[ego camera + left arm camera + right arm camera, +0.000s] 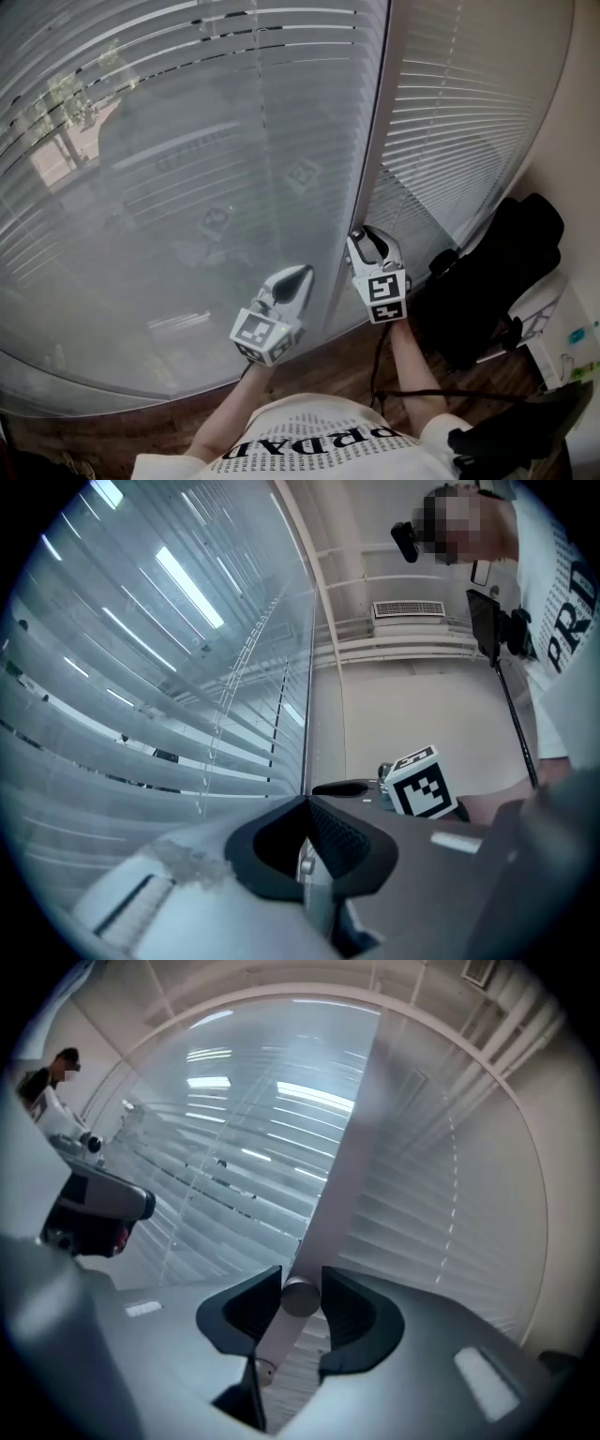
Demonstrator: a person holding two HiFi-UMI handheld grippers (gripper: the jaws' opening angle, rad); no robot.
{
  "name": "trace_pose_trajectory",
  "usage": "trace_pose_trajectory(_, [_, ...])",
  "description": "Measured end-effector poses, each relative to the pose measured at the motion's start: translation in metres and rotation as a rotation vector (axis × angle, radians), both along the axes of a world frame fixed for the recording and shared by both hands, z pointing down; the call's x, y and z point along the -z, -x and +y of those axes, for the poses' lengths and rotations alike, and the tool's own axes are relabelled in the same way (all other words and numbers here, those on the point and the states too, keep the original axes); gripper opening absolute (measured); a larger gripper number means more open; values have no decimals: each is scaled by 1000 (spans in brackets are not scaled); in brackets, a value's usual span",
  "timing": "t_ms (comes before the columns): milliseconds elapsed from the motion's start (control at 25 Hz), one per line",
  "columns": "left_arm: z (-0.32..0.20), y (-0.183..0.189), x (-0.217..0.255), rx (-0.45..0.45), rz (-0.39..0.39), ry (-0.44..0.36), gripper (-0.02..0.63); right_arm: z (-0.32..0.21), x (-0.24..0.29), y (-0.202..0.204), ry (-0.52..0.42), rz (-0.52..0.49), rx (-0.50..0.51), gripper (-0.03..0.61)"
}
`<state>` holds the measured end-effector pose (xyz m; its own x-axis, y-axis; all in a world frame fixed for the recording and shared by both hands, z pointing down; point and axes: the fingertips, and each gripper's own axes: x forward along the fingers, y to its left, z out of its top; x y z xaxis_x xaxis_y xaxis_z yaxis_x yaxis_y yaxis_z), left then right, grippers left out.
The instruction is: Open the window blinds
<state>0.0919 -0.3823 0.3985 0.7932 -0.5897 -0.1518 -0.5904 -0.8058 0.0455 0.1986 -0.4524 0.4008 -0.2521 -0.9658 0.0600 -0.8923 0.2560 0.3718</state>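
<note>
Jaws of right gripper (367, 234) pinching tilt wand (300, 1296) at post (375, 112) between lowered window blinds (187, 141); left gripper (299, 274) jaws pressed together, empty; wooden floor (319, 366), black bag (497, 272), beige wall (583, 112)

A wider blind (187, 141) is hung at the left and a narrower blind (469, 103) at the right, with an upright frame post (370, 122) set between them. A wand (302, 1296) is hung before the post and is enclosed between the jaws of the right gripper (367, 236), whose pads are set against it on both sides. The left gripper (300, 276) is held just left of the right one, before the lower part of the wider blind, with its jaws brought together. A chair-like object (497, 272) is placed on the floor (319, 361) at the right, beside the narrower blind.
</note>
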Motion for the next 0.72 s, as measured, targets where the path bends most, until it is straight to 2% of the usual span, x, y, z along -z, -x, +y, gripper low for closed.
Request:
trace_pose_trajectory(120, [0, -1, 2, -8, -1, 2, -9, -2, -2, 5, -25, 159, -8, 137])
trace_pose_trajectory(240, [-2, 1, 3, 10, 2, 9, -9, -2, -3, 8, -53, 234, -14, 137])
trace_pose_trajectory(360, [-3, 4, 5, 34, -13, -30, -9, -2, -3, 8, -58, 230, -7, 137])
trace_pose_trajectory(480, [-1, 2, 15, 42, 12, -82, -9, -2, -2, 7, -46, 214, 0, 138])
trace_pose_trajectory(720, [-4, -1, 13, 45, -5, -98, -9, -1, -3, 3, -26, 153, 16, 138])
